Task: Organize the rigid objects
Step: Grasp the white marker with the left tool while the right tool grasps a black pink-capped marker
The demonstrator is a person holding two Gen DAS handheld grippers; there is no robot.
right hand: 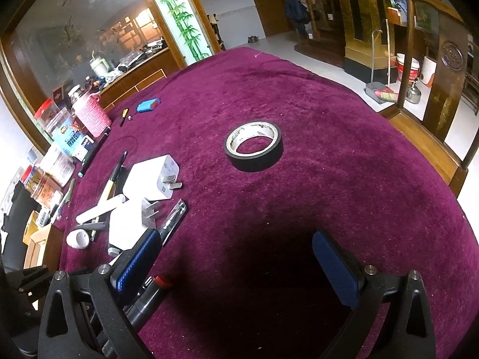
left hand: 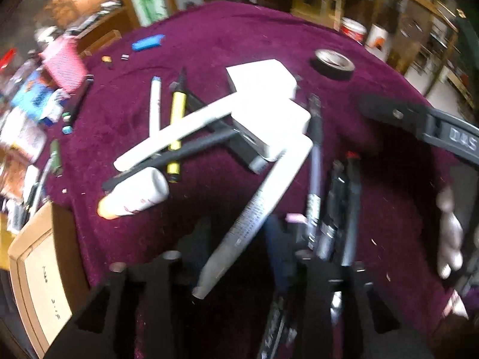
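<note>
The long white plastic marker (left hand: 257,209) lies slanted in the lower middle of the left view on the purple cloth counter (right hand: 329,149), between the left gripper's (left hand: 236,269) half-open fingers, not pressed. It looks light, stiff and smooth, so I would take it at mid-barrel. The right gripper (right hand: 239,257) stands open and empty, with the black tape roll (right hand: 254,145) near the centre

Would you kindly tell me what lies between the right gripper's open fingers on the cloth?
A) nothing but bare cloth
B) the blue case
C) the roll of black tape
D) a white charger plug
A: the right gripper stands open over bare maroon cloth, with the roll of black tape lying farther ahead, untouched.
</note>
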